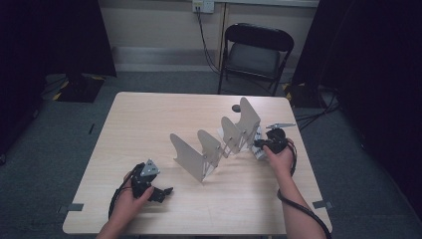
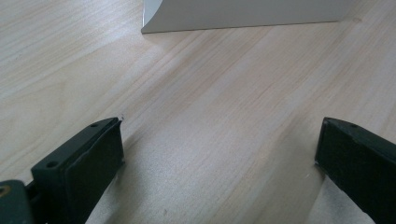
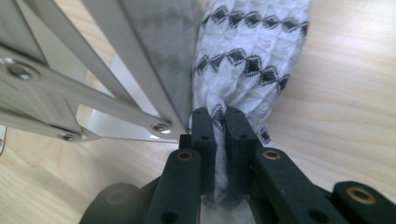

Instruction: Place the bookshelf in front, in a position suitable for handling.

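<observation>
A grey metal rack (image 1: 219, 139) with several upright curved plates joined by a scissor linkage stands across the middle of the table. My right gripper (image 3: 218, 119) is shut on a white cloth with black diamond bands (image 3: 247, 56), pinched between its fingers right beside the rack's linkage (image 3: 70, 93). From above, that right gripper (image 1: 262, 145) sits at the rack's right end with the cloth (image 1: 259, 152) low against the table. My left gripper (image 1: 166, 191) rests near the table's front left, open, its fingers (image 2: 88, 158) wide apart over bare wood, with one rack plate (image 2: 243, 14) beyond.
The light wooden table (image 1: 149, 119) has a small dark round object (image 1: 236, 108) near its far edge. A black folding chair (image 1: 254, 50) stands behind the table. Cables trail from both grippers over the front edge.
</observation>
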Demonstrator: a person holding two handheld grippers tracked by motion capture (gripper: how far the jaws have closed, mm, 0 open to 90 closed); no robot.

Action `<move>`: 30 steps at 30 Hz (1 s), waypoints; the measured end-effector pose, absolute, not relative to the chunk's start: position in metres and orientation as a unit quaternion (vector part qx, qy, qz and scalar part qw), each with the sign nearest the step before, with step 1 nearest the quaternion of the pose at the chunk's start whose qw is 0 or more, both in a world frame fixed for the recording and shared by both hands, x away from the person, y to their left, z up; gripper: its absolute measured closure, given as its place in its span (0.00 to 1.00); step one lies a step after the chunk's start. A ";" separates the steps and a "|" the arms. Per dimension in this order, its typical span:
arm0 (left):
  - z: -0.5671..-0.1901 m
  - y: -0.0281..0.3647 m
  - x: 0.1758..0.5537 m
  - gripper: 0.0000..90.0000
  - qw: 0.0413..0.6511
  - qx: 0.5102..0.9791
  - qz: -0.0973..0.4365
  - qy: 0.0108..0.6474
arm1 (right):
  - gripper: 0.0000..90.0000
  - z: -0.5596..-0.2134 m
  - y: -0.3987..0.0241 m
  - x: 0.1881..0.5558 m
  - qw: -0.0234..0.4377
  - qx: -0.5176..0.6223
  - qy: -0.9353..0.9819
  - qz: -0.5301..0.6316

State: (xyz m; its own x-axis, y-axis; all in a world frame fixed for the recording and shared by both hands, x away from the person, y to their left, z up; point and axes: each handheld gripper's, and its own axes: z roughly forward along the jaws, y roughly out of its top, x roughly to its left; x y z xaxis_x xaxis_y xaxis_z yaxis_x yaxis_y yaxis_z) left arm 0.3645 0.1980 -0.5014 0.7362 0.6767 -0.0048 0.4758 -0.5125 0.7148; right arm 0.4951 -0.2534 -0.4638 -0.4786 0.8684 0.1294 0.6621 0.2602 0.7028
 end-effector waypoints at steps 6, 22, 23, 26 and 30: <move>-0.501 0.198 0.365 0.01 0.362 0.858 0.139 0.336 | 0.94 -0.433 -0.267 0.493 0.160 0.494 0.767 0.376; -0.502 0.197 0.364 0.01 0.366 0.855 0.139 0.340 | 0.94 -0.342 -0.275 0.494 0.216 0.484 0.751 0.394; -0.502 0.197 0.364 0.01 0.366 0.855 0.140 0.339 | 0.94 -0.336 -0.273 0.494 0.219 0.481 0.750 0.397; -0.502 0.197 0.364 0.01 0.366 0.855 0.140 0.339 | 0.94 -0.324 -0.267 0.496 0.225 0.473 0.751 0.402; -0.502 0.197 0.364 0.01 0.366 0.855 0.140 0.339 | 0.94 -0.316 -0.258 0.499 0.227 0.467 0.752 0.407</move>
